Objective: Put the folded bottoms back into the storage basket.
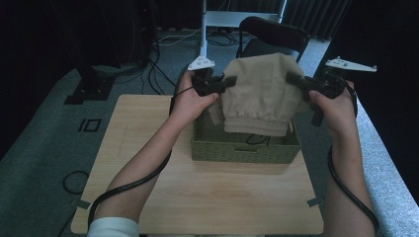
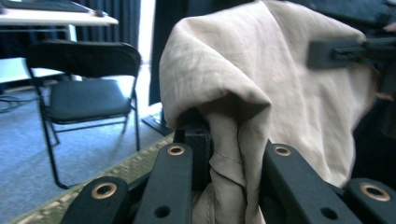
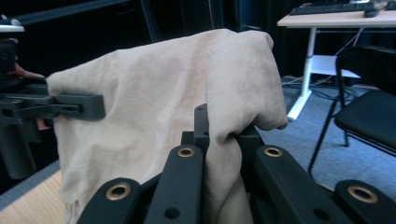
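Observation:
A beige garment with an elastic hem hangs spread between my two grippers above a green woven basket. My left gripper is shut on the garment's left edge, and the beige cloth bunches between its jaws in the left gripper view. My right gripper is shut on the right edge; in the right gripper view the beige cloth folds down between the jaws. The garment's hem dips into the basket's opening. The far gripper also pinches the cloth's other side.
The basket stands at the back middle of a light wooden table. A black folding chair stands behind the table on grey carpet. A white desk leg and cables lie further back. A white bracket sits at the right.

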The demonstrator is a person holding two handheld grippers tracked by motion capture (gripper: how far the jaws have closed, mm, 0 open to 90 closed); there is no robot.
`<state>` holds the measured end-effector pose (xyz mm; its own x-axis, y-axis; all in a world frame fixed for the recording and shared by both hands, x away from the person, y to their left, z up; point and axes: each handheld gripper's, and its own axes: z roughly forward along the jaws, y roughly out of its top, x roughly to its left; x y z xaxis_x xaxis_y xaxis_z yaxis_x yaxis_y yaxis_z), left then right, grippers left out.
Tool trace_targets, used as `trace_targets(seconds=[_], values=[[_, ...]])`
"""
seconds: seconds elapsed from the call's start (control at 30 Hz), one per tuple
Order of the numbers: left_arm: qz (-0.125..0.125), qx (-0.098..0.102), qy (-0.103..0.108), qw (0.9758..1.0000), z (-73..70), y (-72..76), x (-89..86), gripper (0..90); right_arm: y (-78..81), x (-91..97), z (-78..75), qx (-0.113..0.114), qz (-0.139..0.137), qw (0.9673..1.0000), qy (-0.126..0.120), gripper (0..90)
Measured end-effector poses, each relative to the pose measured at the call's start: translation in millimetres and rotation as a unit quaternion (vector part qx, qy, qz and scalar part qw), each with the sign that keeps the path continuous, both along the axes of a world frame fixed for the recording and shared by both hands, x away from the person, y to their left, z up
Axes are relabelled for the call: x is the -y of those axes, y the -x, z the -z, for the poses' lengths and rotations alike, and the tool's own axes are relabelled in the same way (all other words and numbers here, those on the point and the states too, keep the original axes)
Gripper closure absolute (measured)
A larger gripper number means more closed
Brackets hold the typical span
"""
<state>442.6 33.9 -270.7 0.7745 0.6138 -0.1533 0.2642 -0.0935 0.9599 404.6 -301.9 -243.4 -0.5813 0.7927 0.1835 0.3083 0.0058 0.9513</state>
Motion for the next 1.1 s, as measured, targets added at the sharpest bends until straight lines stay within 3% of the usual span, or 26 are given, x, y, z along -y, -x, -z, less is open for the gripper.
trace_targets(seconds=[0.07,0.1,0.17,0.23,0.3,0.37,0.4,0.43,0.47,0.5,0.53,0.63,0.67,0.7,0.83,0.97,1.1], values=[[-0.005,-0.006,0.006,0.9999,1.7,-6.0,0.3,80.6,-9.3,-2.4,-0.6,-0.003,0.003,1.0000,0.004,84.9],[-0.014,-0.008,-0.005,0.9999,6.1,-14.7,1.5,80.5,-12.9,-3.4,-0.5,-0.004,0.006,1.0000,0.006,84.8],[-0.022,-0.021,0.002,0.9995,13.1,-22.5,1.9,80.6,-23.7,-7.2,2.5,-0.009,0.008,0.9999,0.010,84.8],[-0.034,-0.020,-0.007,0.9992,21.3,-30.1,2.6,80.5,-32.9,-9.7,7.9,-0.015,0.011,0.9998,0.013,84.8],[-0.036,-0.037,-0.002,0.9987,32.1,-37.0,1.6,80.5,-44.4,-12.5,18.4,-0.027,0.016,0.9994,0.015,84.8],[-0.042,-0.048,-0.011,0.9979,44.6,-42.1,0.3,80.6,-52.3,-14.2,30.3,-0.038,0.018,0.9990,0.016,84.8],[-0.042,-0.048,-0.011,0.9979,44.6,-42.1,0.3,80.5,-55.4,-15.2,36.8,-0.044,0.018,0.9987,0.021,84.8],[-0.043,-0.062,-0.004,0.9971,56.6,-48.6,-2.5,80.5,-58.2,-16.1,43.4,-0.048,0.015,0.9985,0.023,84.8],[-0.043,-0.062,-0.004,0.9971,56.6,-48.6,-2.5,80.6,-58.2,-16.1,43.4,-0.048,0.015,0.9985,0.023,84.8],[-0.043,-0.062,-0.004,0.9971,56.6,-48.6,-2.5,80.6,-60.6,-16.6,50.2,-0.053,0.016,0.9983,0.020,84.8],[-0.053,-0.077,-0.005,0.9956,74.7,-57.3,-3.0,80.5,-65.6,-18.2,63.9,-0.062,0.013,0.9978,0.020,84.8],[-0.056,-0.096,-0.008,0.9938,94.4,-61.3,0.2,80.6,-73.4,-18.6,83.7,-0.079,0.018,0.9965,0.023,84.8],[-0.056,-0.096,-0.008,0.9938,94.4,-61.3,0.2,80.6,-73.4,-18.6,83.7,-0.079,0.018,0.9965,0.023,84.8],[-0.053,-0.114,-0.010,0.9921,106.7,-62.7,3.0,80.6,-78.4,-18.2,96.2,-0.091,0.023,0.9952,0.026,84.8],[-0.046,-0.135,-0.035,0.9891,129.4,-61.4,9.9,80.7,-83.3,-16.6,123.2,-0.116,0.026,0.9924,0.034,84.8],[-0.049,-0.151,-0.055,0.9858,148.6,-62.1,15.5,80.6,-84.6,-12.9,150.9,-0.141,0.027,0.9892,0.032,84.8],[-0.050,-0.155,-0.059,0.9850,157.1,-63.4,18.0,80.6,-86.0,-11.4,169.4,-0.156,0.033,0.9867,0.030,84.8]])
